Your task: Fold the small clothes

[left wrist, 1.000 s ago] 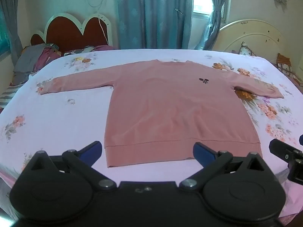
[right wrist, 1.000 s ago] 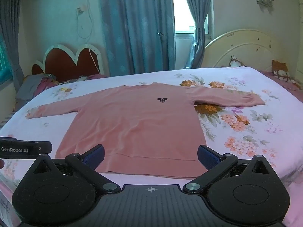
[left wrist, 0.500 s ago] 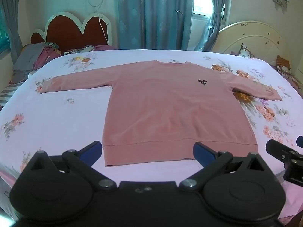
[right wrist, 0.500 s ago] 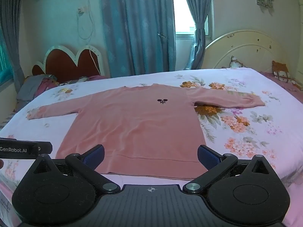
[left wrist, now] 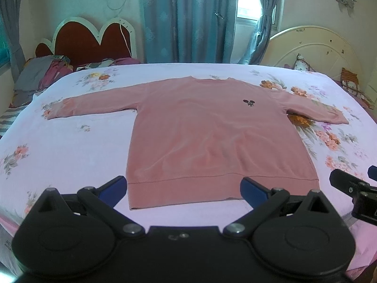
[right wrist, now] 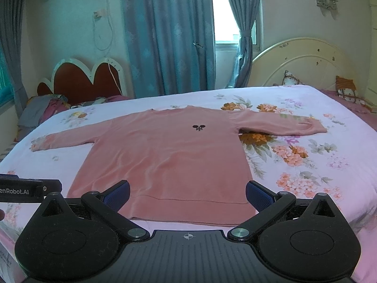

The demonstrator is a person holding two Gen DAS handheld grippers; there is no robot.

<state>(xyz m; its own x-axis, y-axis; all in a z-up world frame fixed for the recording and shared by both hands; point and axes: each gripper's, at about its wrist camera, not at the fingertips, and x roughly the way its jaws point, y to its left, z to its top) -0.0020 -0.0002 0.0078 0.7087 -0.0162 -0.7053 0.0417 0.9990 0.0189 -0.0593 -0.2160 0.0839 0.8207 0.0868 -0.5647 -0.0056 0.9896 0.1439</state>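
Observation:
A pink long-sleeved sweater (left wrist: 207,132) lies flat on the bed, front up, both sleeves spread out, hem toward me. It also shows in the right wrist view (right wrist: 169,158). A small black logo (left wrist: 249,102) marks its chest. My left gripper (left wrist: 183,188) is open and empty, held above the bed's near edge just short of the hem. My right gripper (right wrist: 187,194) is open and empty, also just short of the hem, to the right of the left one. Neither touches the cloth.
The bed has a pale floral sheet (left wrist: 59,146). A red heart-shaped headboard (left wrist: 92,40) and a pile of clothes (left wrist: 40,75) are at the far left. A cream headboard (right wrist: 304,63) with pillows (right wrist: 346,92) stands at the right. Blue curtains (right wrist: 169,35) hang behind.
Both grippers have drawn back and risen slightly, so the sweater sits a little farther off. Both stay open. The sweater has not moved.

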